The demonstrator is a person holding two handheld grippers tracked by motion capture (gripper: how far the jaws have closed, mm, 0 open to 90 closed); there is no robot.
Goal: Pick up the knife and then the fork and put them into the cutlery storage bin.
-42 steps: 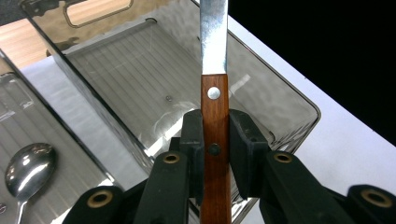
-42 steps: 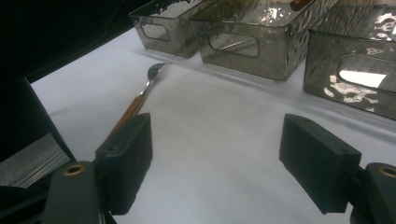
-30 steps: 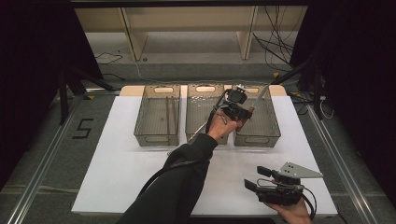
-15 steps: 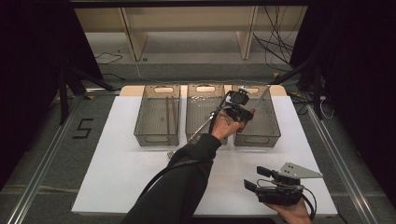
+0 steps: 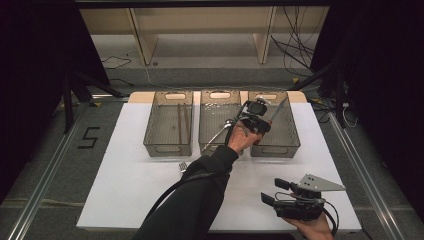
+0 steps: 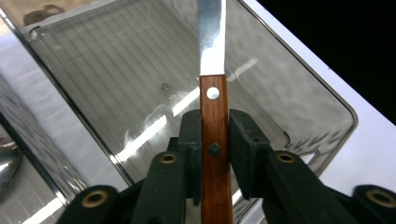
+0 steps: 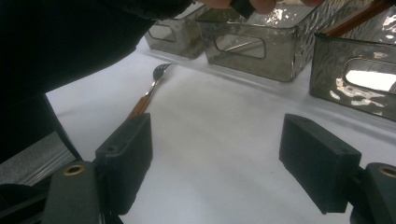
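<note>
On the white table (image 5: 125, 190), three bins (image 5: 169, 125), one fork (image 7: 152, 91); left fingers (image 6: 215, 140) loosening around one knife (image 6: 215, 116), right fingers (image 7: 229, 158) open.

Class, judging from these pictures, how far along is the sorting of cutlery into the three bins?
Done: chopsticks lie in the left bin and a spoon rests in the middle bin. In hand: the left gripper holds a knife over the right bin, its jaws just easing open. Left: a fork lies on the table; the right gripper waits open.

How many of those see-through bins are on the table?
3, side by side along the table's far edge: the left bin, the middle bin and the right bin, over which a knife is held.
</note>
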